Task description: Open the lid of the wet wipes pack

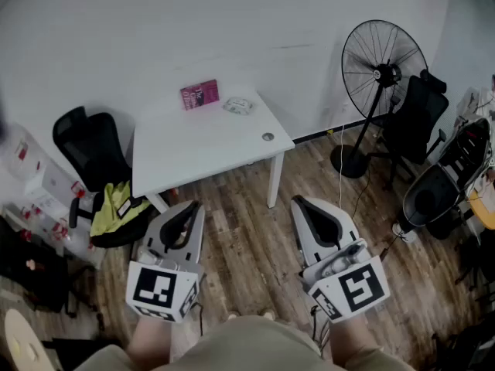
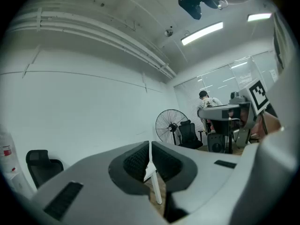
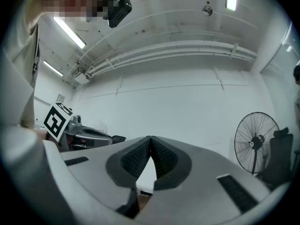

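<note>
Held about level, left tool (image 1: 191, 205) and right tool (image 1: 300, 201) are closed empty, seemingly aimed at the white table (image 1: 201, 141).

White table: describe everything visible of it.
The white table has a plain, smooth, roughly square top on straight white legs. It stands level on the wood-plank floor, its far edge near the white wall. On it lie a pink flat item and a pale item near the far edge, and a small round thing near the right-hand edge. A black chair sits by its left side.
</note>
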`<action>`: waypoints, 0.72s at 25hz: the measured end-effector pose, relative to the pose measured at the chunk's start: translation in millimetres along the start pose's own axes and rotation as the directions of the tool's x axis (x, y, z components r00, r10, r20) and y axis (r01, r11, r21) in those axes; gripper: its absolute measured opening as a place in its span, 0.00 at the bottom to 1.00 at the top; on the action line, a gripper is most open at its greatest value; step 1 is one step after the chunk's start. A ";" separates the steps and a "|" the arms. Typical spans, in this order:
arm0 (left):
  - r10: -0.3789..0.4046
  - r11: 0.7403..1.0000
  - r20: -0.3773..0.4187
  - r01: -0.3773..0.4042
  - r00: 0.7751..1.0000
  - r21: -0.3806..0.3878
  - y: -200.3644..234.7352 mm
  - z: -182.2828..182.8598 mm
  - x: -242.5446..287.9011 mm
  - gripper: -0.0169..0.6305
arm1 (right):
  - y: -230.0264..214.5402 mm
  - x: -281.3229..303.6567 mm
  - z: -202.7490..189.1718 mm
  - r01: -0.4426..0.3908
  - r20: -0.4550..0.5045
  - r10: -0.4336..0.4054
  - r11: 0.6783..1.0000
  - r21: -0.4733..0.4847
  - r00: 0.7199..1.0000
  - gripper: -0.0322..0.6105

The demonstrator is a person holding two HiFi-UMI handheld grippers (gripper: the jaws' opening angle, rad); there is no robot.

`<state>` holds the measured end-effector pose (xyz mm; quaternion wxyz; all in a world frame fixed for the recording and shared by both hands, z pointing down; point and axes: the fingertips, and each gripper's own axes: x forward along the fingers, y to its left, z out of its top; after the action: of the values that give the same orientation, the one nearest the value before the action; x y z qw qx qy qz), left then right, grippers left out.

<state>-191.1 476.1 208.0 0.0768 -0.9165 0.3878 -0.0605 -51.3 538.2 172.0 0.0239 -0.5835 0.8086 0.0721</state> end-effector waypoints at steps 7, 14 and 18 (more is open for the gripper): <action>0.002 1.000 0.007 -0.002 1.000 0.004 -20.5 8.0 9.4 0.08 | -23.8 -17.5 0.9 0.025 0.025 -0.025 0.999 0.036 0.999 0.09; 0.010 1.000 0.013 -0.011 1.000 0.020 -41.7 12.7 14.3 0.08 | -32.2 -33.9 -1.8 -0.028 0.032 0.027 0.999 0.036 0.999 0.09; 0.027 0.999 0.004 -0.027 1.000 0.022 -47.8 8.5 12.6 0.08 | -33.3 -39.6 -7.9 -0.041 0.044 0.039 0.998 0.051 0.998 0.09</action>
<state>-147.4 500.7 209.2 0.0886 -0.9104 0.3993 -0.0620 -6.9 564.0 181.7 0.0551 -0.5646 0.8210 0.0641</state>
